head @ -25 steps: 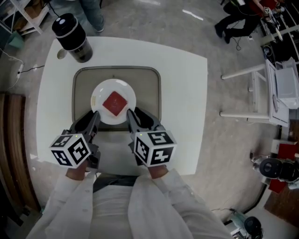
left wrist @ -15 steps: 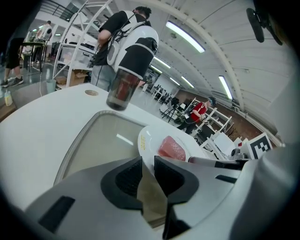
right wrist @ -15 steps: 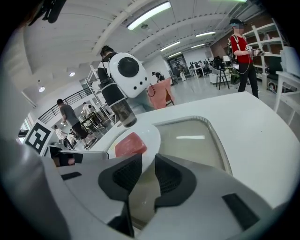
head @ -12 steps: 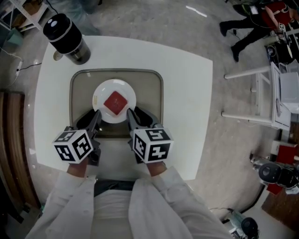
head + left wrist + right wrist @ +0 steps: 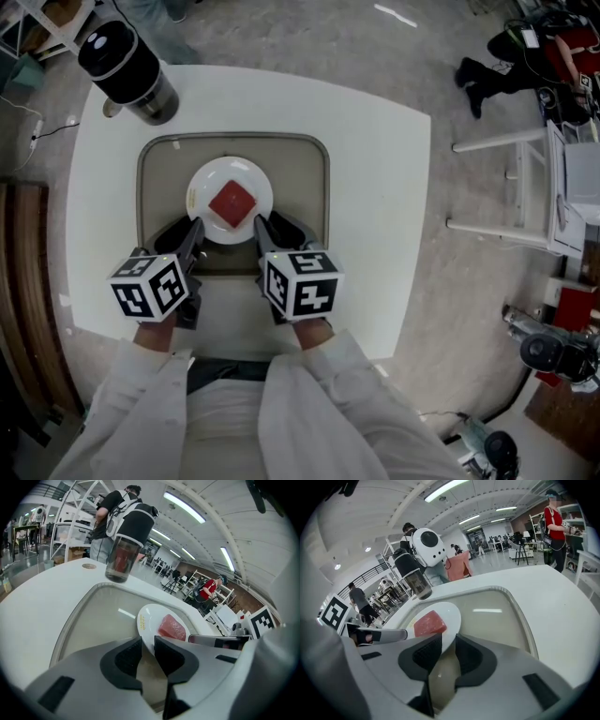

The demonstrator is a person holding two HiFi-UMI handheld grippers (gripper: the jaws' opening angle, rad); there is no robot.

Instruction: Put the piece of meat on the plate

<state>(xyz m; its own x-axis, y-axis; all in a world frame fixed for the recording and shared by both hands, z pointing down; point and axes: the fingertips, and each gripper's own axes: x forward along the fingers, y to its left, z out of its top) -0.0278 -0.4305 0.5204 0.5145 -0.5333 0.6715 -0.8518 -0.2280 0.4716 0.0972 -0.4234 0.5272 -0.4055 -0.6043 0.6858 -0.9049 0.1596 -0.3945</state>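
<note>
A red square piece of meat (image 5: 232, 203) lies in the middle of a white plate (image 5: 208, 180), which sits in a beige tray (image 5: 300, 187). Both grippers reach the plate's near rim. My left gripper (image 5: 194, 227) is at the rim's near left, my right gripper (image 5: 261, 225) at its near right. In the left gripper view the plate (image 5: 149, 620) with the meat (image 5: 171, 627) runs edge-on into the narrow gap of the left gripper (image 5: 147, 641). The right gripper view shows the plate (image 5: 449, 616) and meat (image 5: 429, 623) likewise entering the right gripper (image 5: 447, 639).
A tall dark lidded jar (image 5: 127, 61) stands at the white table's (image 5: 375, 187) far left corner, beyond the tray. People, shelving and white frames stand on the floor around the table. The tray's rim (image 5: 79, 606) surrounds the plate.
The head view has shifted a little. Both grippers stay at the plate's near rim and the meat has not moved on the plate.
</note>
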